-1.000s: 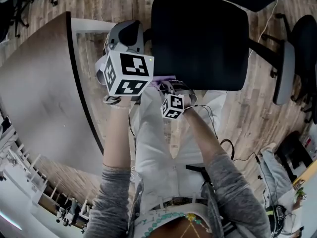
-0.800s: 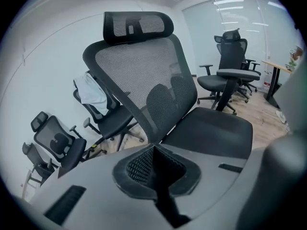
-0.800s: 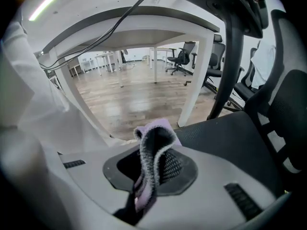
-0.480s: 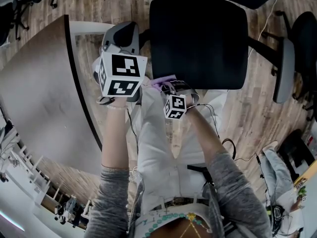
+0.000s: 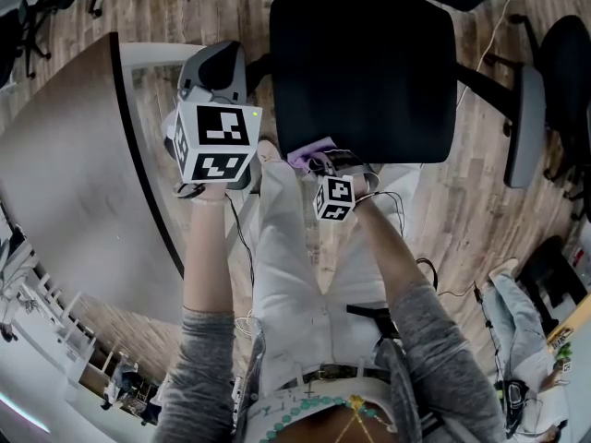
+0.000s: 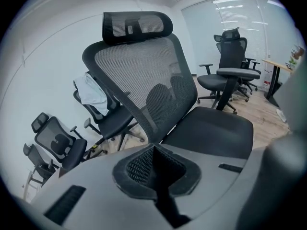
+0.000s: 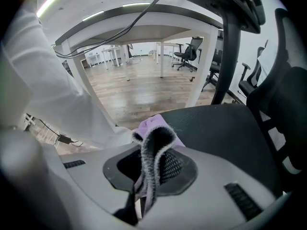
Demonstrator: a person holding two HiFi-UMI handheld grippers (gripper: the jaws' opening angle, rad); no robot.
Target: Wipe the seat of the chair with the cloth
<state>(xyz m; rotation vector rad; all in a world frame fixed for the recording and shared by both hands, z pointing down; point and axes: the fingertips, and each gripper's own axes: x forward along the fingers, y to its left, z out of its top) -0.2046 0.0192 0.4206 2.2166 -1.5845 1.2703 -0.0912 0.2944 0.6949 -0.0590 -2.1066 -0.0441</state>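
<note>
Your R gripper [image 7: 152, 146] pinched 1 purple cloth [image 7: 156, 124] at the 1 seat's [image 5: 369, 72] 7 o'clock edge. Your L gripper [image 6: 153, 151], jaws together w/ nothing between, hovered at 9 o'clock.

Wood-plank floor [image 5: 462, 210]; a curved grey desk [image 5: 74, 173] at left; spare office chairs [image 6: 55, 140] stand far off along white walls [image 6: 48, 47].

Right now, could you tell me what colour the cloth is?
The cloth is light purple with a greyish fuzzy edge, seen best in the right gripper view.
</note>
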